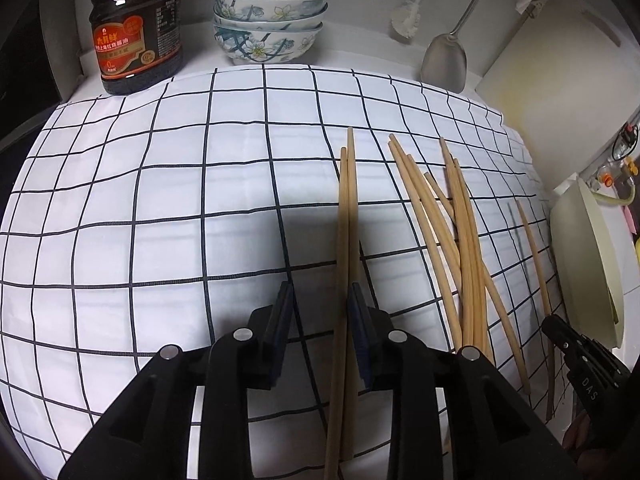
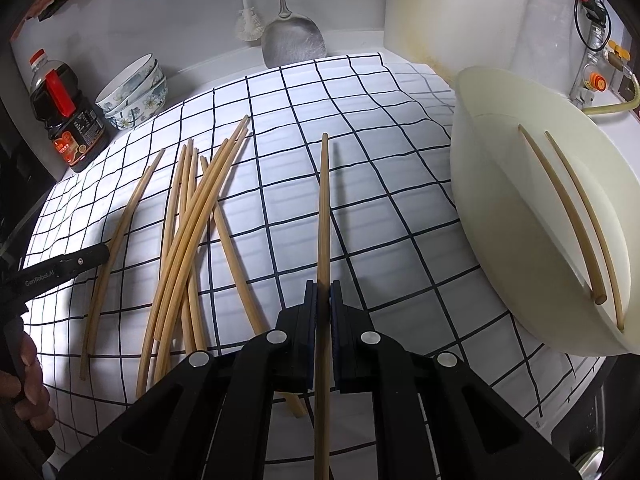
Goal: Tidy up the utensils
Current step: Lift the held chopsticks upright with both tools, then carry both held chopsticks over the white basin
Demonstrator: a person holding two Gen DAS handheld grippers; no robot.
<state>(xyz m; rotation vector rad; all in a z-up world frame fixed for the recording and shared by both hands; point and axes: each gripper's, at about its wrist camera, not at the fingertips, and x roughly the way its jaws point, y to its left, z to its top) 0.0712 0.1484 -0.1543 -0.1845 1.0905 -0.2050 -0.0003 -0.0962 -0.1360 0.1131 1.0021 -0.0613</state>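
Observation:
Several bamboo chopsticks point(image 1: 460, 236) lie in a loose pile on the checked cloth point(image 1: 160, 200); the pile also shows in the right wrist view point(image 2: 192, 220). My left gripper point(image 1: 318, 300) is open, and a pair of chopsticks point(image 1: 347, 220) lies between its jaws, against the right finger. My right gripper point(image 2: 323, 292) is shut on a single chopstick point(image 2: 323, 208), held above the cloth and pointing away. A cream oval container point(image 2: 540, 220) to its right holds two chopsticks point(image 2: 568, 216).
A dark sauce bottle point(image 1: 136, 28) and stacked floral bowls point(image 1: 268, 20) stand at the back. A metal spatula point(image 1: 446, 60) and a white brush point(image 1: 408, 16) lean on the wall. A cutting board point(image 1: 560, 80) stands at the right. The right gripper shows in the left view point(image 1: 580, 360).

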